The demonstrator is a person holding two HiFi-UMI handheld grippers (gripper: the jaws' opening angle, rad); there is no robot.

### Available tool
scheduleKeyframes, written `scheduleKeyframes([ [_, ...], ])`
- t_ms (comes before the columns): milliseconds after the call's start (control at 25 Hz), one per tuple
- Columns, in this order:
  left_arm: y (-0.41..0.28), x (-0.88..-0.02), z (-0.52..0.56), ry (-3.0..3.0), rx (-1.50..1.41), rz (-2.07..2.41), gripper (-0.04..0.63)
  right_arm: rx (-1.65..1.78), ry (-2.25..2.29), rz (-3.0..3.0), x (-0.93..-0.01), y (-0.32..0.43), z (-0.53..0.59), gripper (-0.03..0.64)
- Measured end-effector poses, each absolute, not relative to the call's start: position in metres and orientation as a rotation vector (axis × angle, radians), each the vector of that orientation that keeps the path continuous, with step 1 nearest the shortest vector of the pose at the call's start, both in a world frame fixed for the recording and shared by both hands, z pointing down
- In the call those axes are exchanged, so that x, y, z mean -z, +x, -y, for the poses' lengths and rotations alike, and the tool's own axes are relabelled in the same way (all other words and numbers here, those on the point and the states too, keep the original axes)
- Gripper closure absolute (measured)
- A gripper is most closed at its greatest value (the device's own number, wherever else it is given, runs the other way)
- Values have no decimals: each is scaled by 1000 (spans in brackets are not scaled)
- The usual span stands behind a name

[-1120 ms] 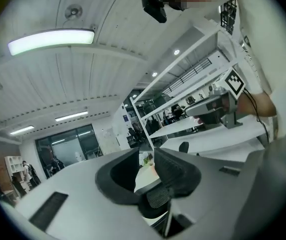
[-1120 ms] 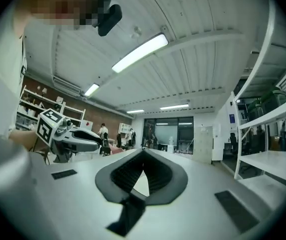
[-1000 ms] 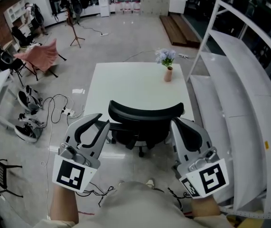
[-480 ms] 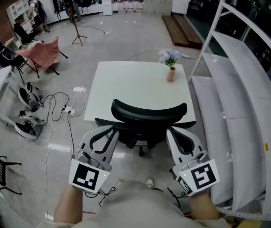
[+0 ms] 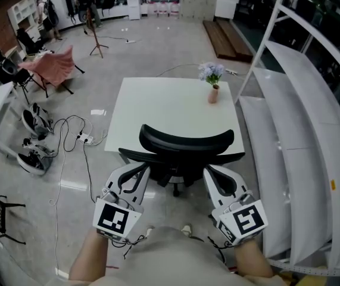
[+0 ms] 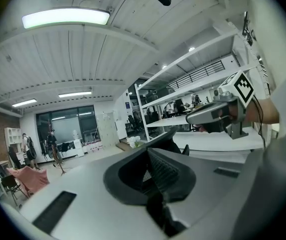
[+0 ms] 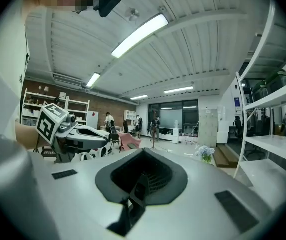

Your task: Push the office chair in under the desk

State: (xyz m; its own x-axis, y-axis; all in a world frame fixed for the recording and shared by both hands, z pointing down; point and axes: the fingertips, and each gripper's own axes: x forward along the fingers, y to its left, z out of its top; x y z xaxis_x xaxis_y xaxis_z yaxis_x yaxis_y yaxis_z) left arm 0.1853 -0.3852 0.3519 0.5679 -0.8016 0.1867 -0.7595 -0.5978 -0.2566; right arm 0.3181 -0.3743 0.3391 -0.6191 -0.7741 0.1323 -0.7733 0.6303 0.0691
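White square desk (image 5: 170, 109) at room centre; on it only small vase (image 5: 212, 94) with pale flowers, near far right corner; rest of top bare.

Grey glossy floor (image 5: 158, 46) carries desk; black office chair (image 5: 186, 145) stands at desk's near edge, seat partly under top; left of desk, loose cables (image 5: 74, 133) and power strip (image 5: 86, 140); white sheet (image 5: 98, 112) just beside desk's left edge; farther left, pink draped chair (image 5: 53, 69); beyond it, tripod stand (image 5: 96, 40); wooden platform (image 5: 222, 37) at far right; white shelf rack (image 5: 300, 136) along right side.
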Motion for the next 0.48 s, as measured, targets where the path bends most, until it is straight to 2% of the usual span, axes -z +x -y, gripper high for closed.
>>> scheduleKeyframes([
  [480, 182, -346, 383, -2663, 424, -1326, 588, 27, 1275, 2694, -335, 314, 370, 611],
])
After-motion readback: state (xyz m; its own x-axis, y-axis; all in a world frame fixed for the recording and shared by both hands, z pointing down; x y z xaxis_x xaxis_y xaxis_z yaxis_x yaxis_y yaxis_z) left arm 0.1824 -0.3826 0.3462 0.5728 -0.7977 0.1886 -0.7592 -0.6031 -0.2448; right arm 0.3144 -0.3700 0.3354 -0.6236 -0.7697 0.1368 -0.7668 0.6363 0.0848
